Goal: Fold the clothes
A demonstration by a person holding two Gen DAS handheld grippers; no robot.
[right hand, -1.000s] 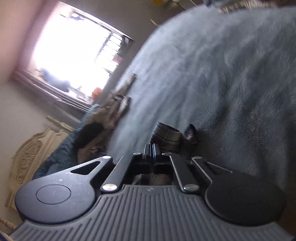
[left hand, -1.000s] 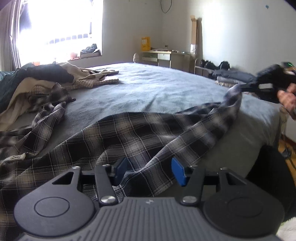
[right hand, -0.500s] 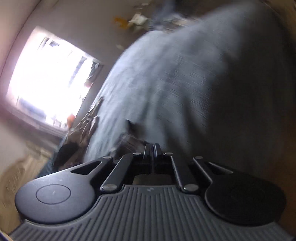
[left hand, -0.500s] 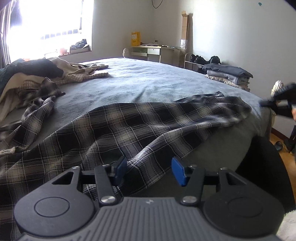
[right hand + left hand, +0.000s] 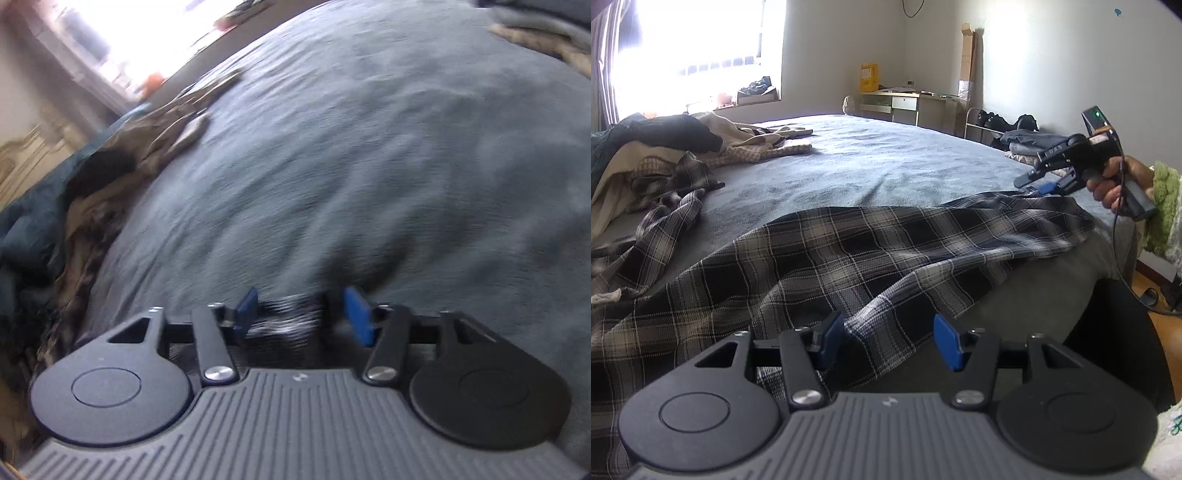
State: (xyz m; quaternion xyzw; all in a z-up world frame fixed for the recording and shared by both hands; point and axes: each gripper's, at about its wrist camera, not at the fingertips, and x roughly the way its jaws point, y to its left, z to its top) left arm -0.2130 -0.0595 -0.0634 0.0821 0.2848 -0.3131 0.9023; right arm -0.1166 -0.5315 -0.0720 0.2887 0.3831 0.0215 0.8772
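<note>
Plaid shirt (image 5: 857, 258) lies spread on near part of grey bed (image 5: 886, 162), one sleeve stretched to right edge. Dark check, soft, wrinkled.

Right gripper (image 5: 301, 314) fingers just opening, blurred plaid cloth between them, not pinched. Left gripper (image 5: 888, 341) half open above shirt hem, grips nothing.

Advice: smooth cloth flat first, then pinch edge firmly, fold sleeve inward slowly.

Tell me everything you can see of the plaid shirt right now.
The plaid shirt is dark with pale check lines and looks like soft woven cloth. It lies spread and wrinkled across the grey bed, unfolded, one end reaching the bed's corner. Part lies between the left gripper's open jaws; the right gripper is just above the far end.
</note>
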